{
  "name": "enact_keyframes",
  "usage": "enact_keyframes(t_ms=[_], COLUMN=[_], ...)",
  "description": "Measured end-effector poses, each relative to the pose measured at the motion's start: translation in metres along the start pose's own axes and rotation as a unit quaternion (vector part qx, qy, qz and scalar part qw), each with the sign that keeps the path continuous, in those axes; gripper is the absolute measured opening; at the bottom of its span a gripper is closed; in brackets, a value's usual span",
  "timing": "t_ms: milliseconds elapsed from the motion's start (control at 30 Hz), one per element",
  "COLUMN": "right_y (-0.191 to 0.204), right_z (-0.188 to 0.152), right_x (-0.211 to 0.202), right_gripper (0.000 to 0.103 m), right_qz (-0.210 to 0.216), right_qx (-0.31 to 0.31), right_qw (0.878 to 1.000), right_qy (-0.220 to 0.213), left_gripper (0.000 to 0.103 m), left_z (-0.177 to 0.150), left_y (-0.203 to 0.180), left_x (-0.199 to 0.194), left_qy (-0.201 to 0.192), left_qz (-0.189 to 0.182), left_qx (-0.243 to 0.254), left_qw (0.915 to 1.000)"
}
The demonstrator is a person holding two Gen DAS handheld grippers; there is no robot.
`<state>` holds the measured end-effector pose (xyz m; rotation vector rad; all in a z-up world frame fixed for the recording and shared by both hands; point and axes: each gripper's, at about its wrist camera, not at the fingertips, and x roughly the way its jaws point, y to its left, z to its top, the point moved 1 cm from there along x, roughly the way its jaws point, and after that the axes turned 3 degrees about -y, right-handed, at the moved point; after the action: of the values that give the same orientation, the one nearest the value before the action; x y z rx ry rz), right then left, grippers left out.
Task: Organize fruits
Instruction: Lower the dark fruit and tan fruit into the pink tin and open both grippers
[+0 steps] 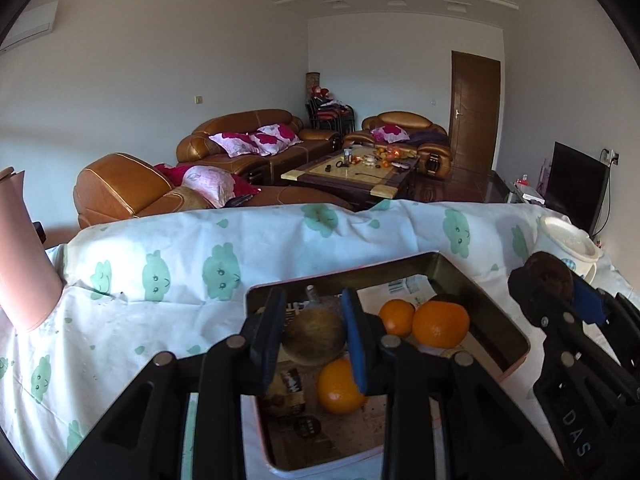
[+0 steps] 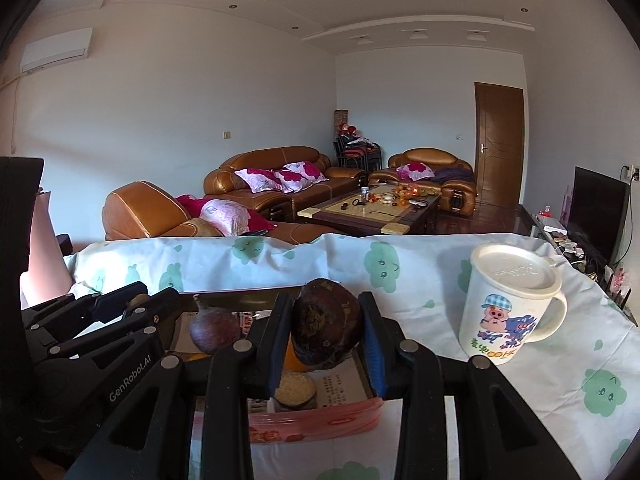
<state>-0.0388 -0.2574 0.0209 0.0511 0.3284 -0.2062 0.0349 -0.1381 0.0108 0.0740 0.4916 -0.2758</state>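
My left hand-held gripper clamps a brown kiwi above the pink tray; my right hand-held gripper grips a dark passion fruit beside it.

"GenRobot.AI" in white on the black body of the left gripper, seen from the right wrist. "DAS" in pale letters on the right gripper body, left wrist view. White lidded mug: cartoon pig print with coloured characters below, can't read them. Pink tin: red oval logo on its side and printed paper inside, both too small to read.
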Motion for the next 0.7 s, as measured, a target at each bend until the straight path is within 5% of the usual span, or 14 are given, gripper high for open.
enact_keyframes(t_ms=[700], right_y=[0.004], right_z=[0.003], right_x=[0.048], right_gripper=[0.036], right_qz=[-0.002], right_qx=[-0.002], right_qw=[0.999], right_qy=[0.033], left_gripper=[0.031], left_z=[-0.005], left_y=[-0.001], left_x=[0.041], left_qy=[0.043], left_qz=[0.005], left_qx=[-0.003], left_qw=[0.9991])
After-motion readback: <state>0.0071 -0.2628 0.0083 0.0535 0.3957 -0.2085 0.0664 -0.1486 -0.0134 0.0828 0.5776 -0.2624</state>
